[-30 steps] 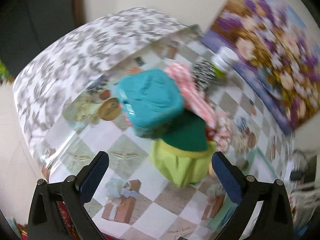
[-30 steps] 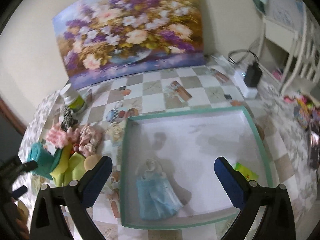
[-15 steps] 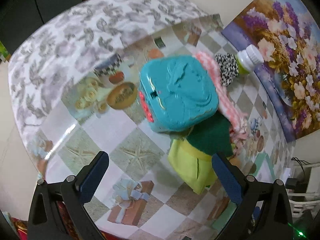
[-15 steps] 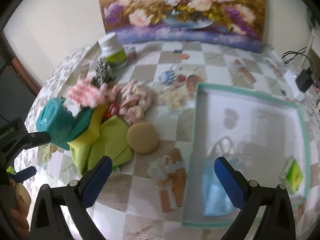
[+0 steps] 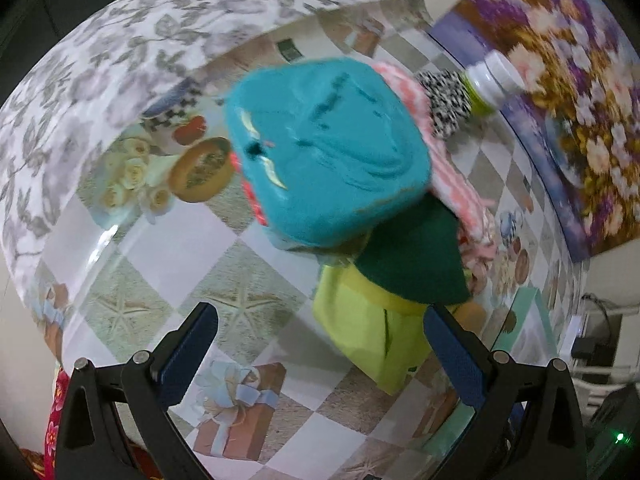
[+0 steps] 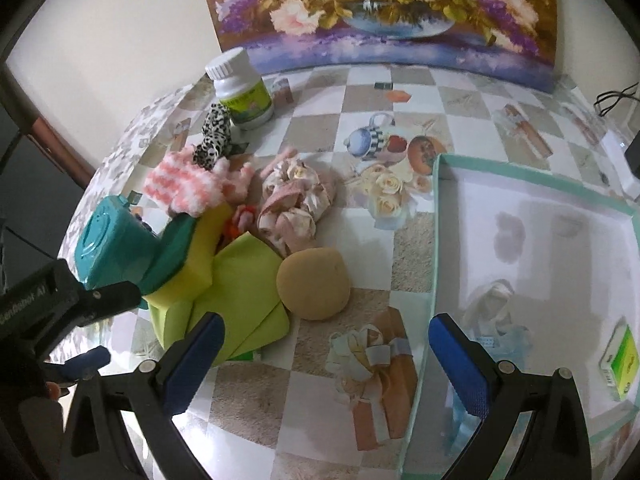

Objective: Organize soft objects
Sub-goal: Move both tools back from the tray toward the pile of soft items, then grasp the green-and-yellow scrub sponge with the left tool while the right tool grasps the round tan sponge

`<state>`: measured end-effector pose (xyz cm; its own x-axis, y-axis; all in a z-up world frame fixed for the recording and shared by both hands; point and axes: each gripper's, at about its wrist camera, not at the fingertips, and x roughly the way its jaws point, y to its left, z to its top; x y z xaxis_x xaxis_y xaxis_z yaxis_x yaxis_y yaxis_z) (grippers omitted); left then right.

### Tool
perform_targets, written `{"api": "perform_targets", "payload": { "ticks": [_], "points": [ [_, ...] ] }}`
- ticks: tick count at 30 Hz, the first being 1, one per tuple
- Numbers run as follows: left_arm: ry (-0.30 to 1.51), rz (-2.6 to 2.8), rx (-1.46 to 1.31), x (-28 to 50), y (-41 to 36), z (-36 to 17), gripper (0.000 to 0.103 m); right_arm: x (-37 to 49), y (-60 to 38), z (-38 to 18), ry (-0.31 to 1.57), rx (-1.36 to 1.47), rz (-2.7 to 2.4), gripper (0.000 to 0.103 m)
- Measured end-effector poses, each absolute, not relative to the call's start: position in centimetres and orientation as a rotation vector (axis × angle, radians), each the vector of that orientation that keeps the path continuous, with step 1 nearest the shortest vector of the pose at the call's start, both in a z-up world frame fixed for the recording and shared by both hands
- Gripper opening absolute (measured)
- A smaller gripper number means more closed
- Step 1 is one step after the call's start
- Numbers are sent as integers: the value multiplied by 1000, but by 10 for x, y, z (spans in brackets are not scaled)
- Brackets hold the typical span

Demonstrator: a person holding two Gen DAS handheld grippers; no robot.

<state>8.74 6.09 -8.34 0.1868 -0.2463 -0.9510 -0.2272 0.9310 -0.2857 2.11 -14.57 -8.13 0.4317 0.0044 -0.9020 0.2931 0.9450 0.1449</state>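
A pile of soft things lies on the checked table: a teal box-shaped item (image 5: 328, 152) (image 6: 116, 248), a dark green and yellow sponge (image 5: 412, 256) (image 6: 192, 248), a lime cloth (image 5: 368, 336) (image 6: 240, 292), a pink-white fuzzy sock (image 6: 184, 186), a leopard-print scrunchie (image 6: 214, 136), a floral pink cloth (image 6: 296, 200) and a round tan sponge (image 6: 314, 284). My left gripper (image 5: 320, 356) is open and empty just before the lime cloth. My right gripper (image 6: 326, 368) is open and empty, above the table between the tan sponge and the tray. A blue face mask (image 6: 496, 320) lies in the tray.
A white tray with a mint rim (image 6: 436, 240) stands at the right, with a small green packet (image 6: 622, 360) in it. A white pill bottle (image 6: 242, 90) (image 5: 490, 80) and a flower painting (image 6: 384, 12) stand at the back. The table's rounded edge is on the left.
My right gripper has swung left from over the tray toward the pile and come lower. My left gripper has moved closer to the teal item and the lime cloth.
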Motion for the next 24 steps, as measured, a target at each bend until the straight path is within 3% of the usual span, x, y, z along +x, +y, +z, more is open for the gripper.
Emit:
{"api": "perform_targets", "payload": {
  "ticks": [24],
  "points": [
    [1275, -201, -308, 107, 18, -60, 102, 48, -142, -89, 1114, 248, -92, 103]
  ]
}}
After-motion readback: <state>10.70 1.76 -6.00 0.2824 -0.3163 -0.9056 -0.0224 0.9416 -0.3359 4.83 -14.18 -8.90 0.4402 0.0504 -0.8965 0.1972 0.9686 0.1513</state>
